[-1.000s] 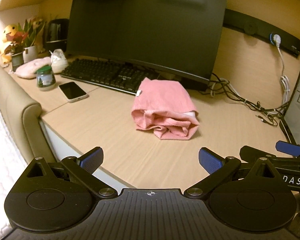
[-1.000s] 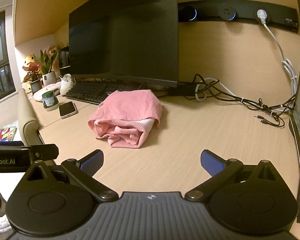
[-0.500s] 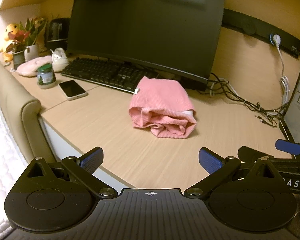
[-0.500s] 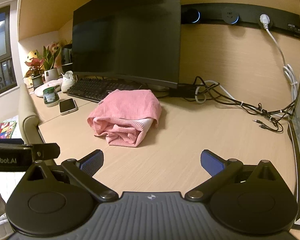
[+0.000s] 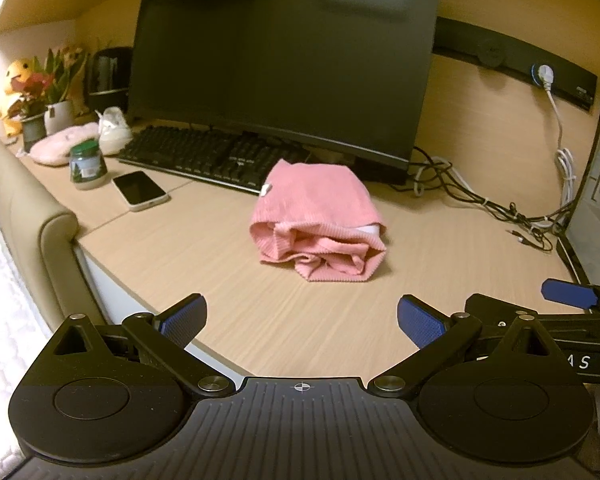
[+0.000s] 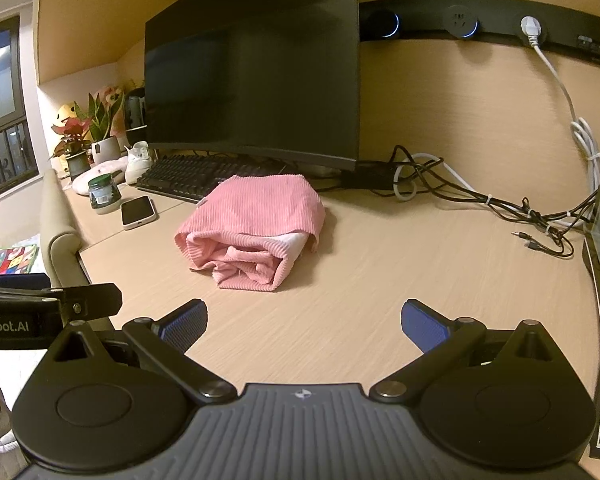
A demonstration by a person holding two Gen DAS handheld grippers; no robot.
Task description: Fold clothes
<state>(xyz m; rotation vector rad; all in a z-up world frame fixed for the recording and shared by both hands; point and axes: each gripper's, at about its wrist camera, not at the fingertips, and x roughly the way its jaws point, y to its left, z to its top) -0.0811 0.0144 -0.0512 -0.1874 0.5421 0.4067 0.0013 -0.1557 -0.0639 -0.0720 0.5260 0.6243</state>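
A pink ribbed garment [image 5: 318, 218] [image 6: 252, 224] lies folded in a thick bundle on the wooden desk [image 5: 228, 288], just in front of the keyboard. Its rolled, open edges face me and a strip of white lining shows at the right. My left gripper [image 5: 300, 320] hovers over the desk's front edge, well short of the bundle, open with nothing between its blue pads. My right gripper [image 6: 304, 322] is likewise open and empty, back from the garment. Each view catches the other gripper at its side edge.
A black monitor [image 5: 284, 60] and keyboard [image 5: 208, 158] stand behind the garment. A phone [image 5: 140, 190], a green-lidded jar [image 5: 87, 168], plants and soft toys sit at the left. Tangled cables [image 6: 480, 200] run along the right wall. A padded chair arm [image 5: 40, 232] borders the desk's left edge.
Both grippers have drifted slightly, so the garment sits a little further left and lower in view. The garment itself has not moved, and both grippers stay open.
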